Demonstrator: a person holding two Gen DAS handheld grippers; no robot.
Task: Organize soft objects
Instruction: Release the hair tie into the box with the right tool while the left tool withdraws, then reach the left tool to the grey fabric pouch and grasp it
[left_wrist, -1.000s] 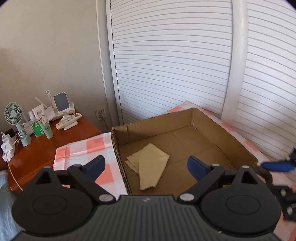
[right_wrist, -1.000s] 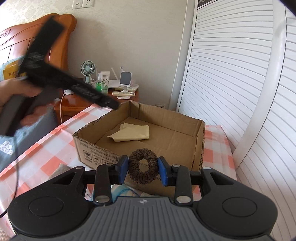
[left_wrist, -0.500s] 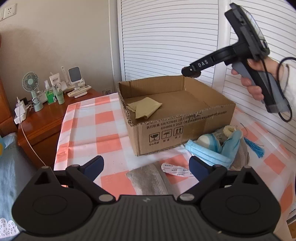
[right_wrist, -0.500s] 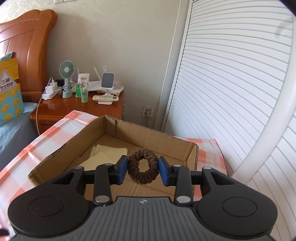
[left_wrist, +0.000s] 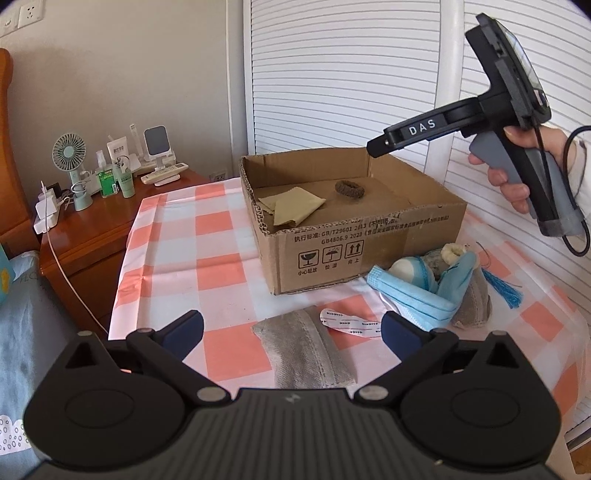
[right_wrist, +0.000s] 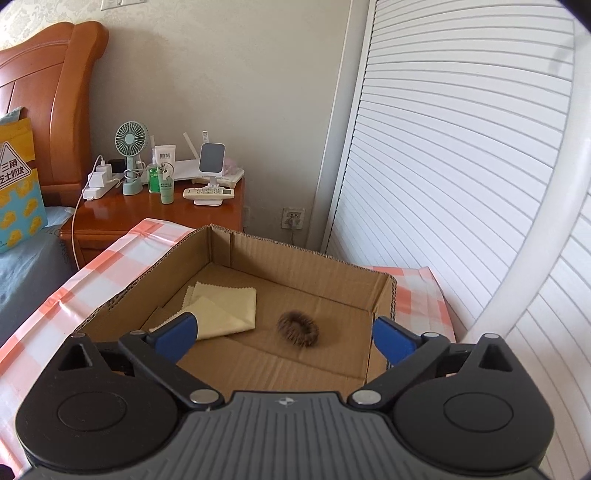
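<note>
An open cardboard box (left_wrist: 369, 236) (right_wrist: 122, 299) stands on the checked tablecloth. Inside it lie a folded yellow cloth (left_wrist: 295, 208) (right_wrist: 225, 310) and a brown scrunchie (left_wrist: 349, 188) (right_wrist: 298, 328). My right gripper (right_wrist: 284, 336) is open and empty, above the box over the scrunchie; it also shows in the left wrist view (left_wrist: 376, 147). My left gripper (left_wrist: 291, 330) is open and empty, low over a grey cloth (left_wrist: 306, 350) in front of the box. A blue face mask (left_wrist: 410, 295) and a pile of soft items (left_wrist: 458, 273) lie right of the box.
A white sachet (left_wrist: 347, 323) lies by the grey cloth. A wooden nightstand (left_wrist: 92, 221) (right_wrist: 147, 210) with a fan, bottles and remote stands at the left. White louvred doors (right_wrist: 443, 147) are behind and to the right. A bed (right_wrist: 22, 266) lies left.
My right gripper has opened and dropped the scrunchie into the box. My left gripper has pulled back from over the box to the near side of the table.
</note>
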